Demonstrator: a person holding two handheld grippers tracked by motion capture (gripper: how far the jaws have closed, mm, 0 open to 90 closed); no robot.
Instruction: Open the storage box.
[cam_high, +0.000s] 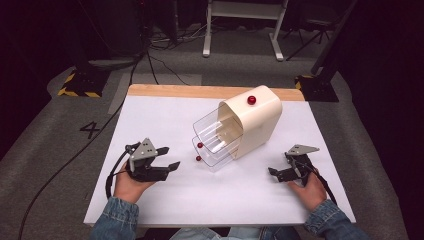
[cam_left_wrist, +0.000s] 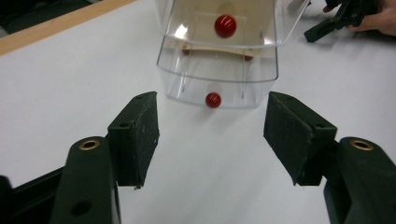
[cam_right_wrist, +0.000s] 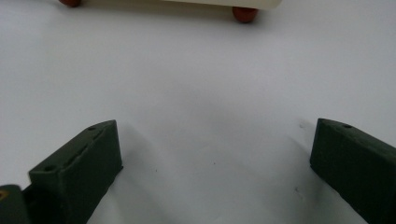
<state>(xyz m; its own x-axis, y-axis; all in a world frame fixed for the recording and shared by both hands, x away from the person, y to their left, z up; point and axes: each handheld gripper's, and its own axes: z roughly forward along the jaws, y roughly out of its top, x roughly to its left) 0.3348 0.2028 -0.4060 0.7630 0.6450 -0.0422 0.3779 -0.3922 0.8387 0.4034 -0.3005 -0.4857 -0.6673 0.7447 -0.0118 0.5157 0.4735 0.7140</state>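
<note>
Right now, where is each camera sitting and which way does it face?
High view: above the person's side, facing forward and down at the drawer box; both forearms, left tongs, right tongs.
Left gripper view: along open left tongs toward the clear drawers.
Right gripper view: along open right tongs over the table.
All share the box.

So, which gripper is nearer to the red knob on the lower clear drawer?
Left. The left gripper sits just left of the lower drawer's red knob, fingers open toward it. The right gripper rests farther off, on the other side of the cream cabinet.
</note>
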